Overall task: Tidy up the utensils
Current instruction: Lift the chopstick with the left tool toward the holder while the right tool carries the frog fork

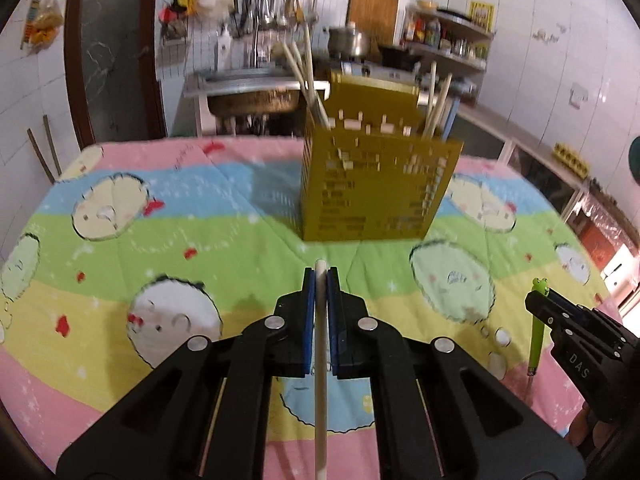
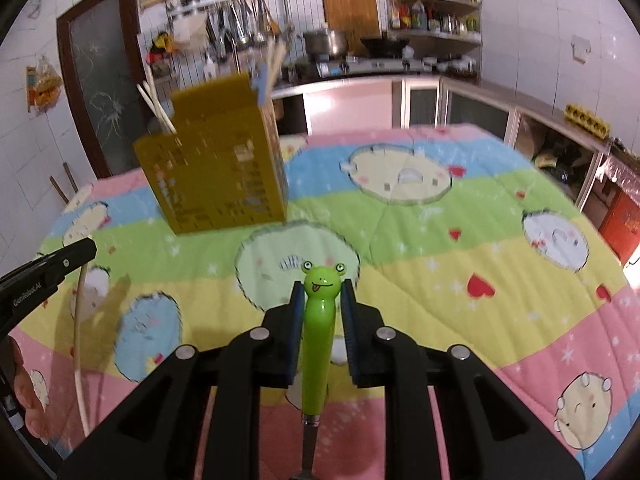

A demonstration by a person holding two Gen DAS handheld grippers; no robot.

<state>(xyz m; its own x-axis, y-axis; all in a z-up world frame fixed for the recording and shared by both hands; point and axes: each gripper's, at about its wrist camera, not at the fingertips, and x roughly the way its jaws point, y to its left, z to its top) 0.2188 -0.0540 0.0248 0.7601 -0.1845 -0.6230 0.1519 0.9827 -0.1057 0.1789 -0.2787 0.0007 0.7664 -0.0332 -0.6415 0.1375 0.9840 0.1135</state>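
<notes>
The left gripper (image 1: pixel 320 276) pinches a pale chopstick (image 1: pixel 320 380) between its fingers (image 1: pixel 307 312), which are pressed close on it. The right gripper (image 2: pixel 323 292) pinches a green utensil with a frog head (image 2: pixel 318 340); its fingers (image 2: pixel 295 340) hold the handle from both sides. Both things are in the air above the cloth, well apart from the yellow holder (image 1: pixel 376 184), which stands further back and already carries several chopsticks.

I think the main danger is the chopstick. It is thin and smooth, and most of its length hangs behind the fingers, so it may swing or slide out when the hand tilts toward the holder. Its tip could also catch on the rim or on the sticks leaning inside. The holder is tall and looks light, so a push from either tool may tip it over. The frog handle is rounded and glossy, so it may turn in the grip. The lower end of this utensil is dark and blurred; I cannot say whether it is a fork or a spoon.

The counter is covered by a quilted cloth (image 2: pixel 440 240) with pink, blue, green and yellow stripes and cartoon faces; it is soft, so things stand on it less firmly. Behind is a tiled kitchen with a sink (image 1: pixel 252 96), hanging ladles, a pot and shelves of bottles.
</notes>
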